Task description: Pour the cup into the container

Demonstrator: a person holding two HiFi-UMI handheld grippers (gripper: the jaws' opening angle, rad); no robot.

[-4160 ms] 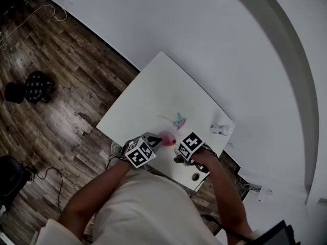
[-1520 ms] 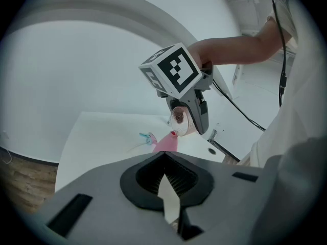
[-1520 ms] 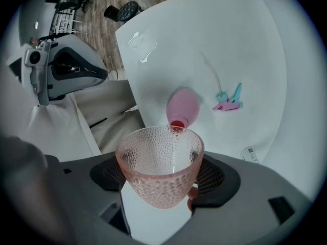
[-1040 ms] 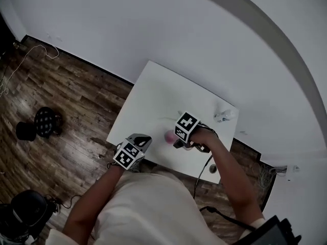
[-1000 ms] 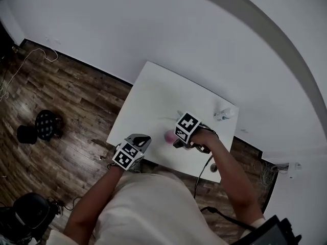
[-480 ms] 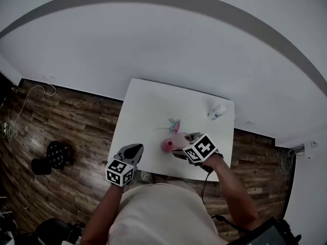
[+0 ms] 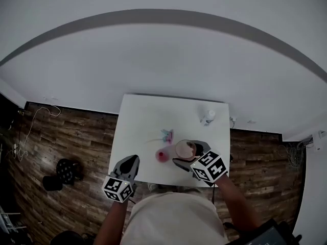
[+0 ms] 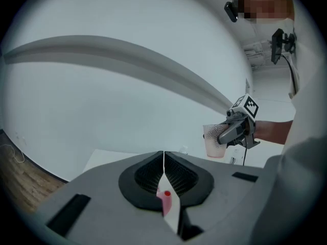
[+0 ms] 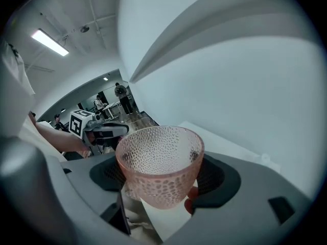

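Head view: white table (image 7: 145,119), wood floor (image 7: 76,137), white wall. Right gripper (image 7: 188,153) grips the dimpled pink cup (image 7: 183,148) (upright) above the table. Left gripper (image 7: 129,163) is closed and empty. Pink container (image 7: 161,156) stands between them.

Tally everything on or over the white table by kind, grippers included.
Grippers: 2 (left gripper, right gripper)
Cups: 1 (pink textured cup, gripped by the right gripper)
Small loose things: 3 (pink thing, pink-and-blue thing, white thing)
Total: 6
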